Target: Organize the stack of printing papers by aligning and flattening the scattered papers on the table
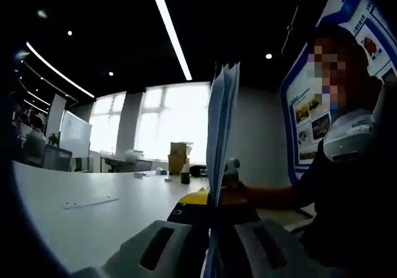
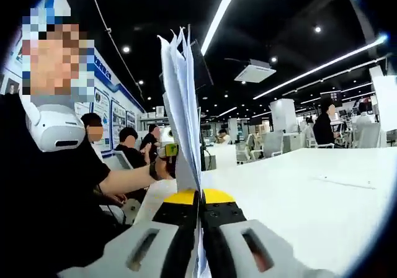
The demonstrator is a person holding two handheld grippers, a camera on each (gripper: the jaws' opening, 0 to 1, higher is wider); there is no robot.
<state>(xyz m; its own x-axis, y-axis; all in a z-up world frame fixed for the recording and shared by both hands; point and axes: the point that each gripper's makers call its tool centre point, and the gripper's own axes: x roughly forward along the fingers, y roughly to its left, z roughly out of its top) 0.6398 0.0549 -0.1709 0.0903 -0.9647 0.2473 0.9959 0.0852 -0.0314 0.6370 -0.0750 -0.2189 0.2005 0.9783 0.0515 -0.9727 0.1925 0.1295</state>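
A stack of papers is held upright on edge between the two tools, its long axis running up from the jaws toward the ceiling. In the left gripper view the left tool is seen closed onto the lower edge of the stack, with the sheets passing between its jaws; the stack is seen edge-on as a narrow pale-blue band, slightly fanned at the top. In the right gripper view the right tool is likewise clamped on the lower edge of the same stack, and here the loose upper corners are seen splayed apart, the sheets not yet flush with one another.

The white surface is shown stretching away to the left in the left gripper view, with a thin strip-like item lying on it; what it is cannot be made out. A cardboard box is seen far off by the bright windows. In the right gripper view the same surface extends to the right, and seated people are visible in the background. The person's hand is seen just behind the stack, probably on the far tool.
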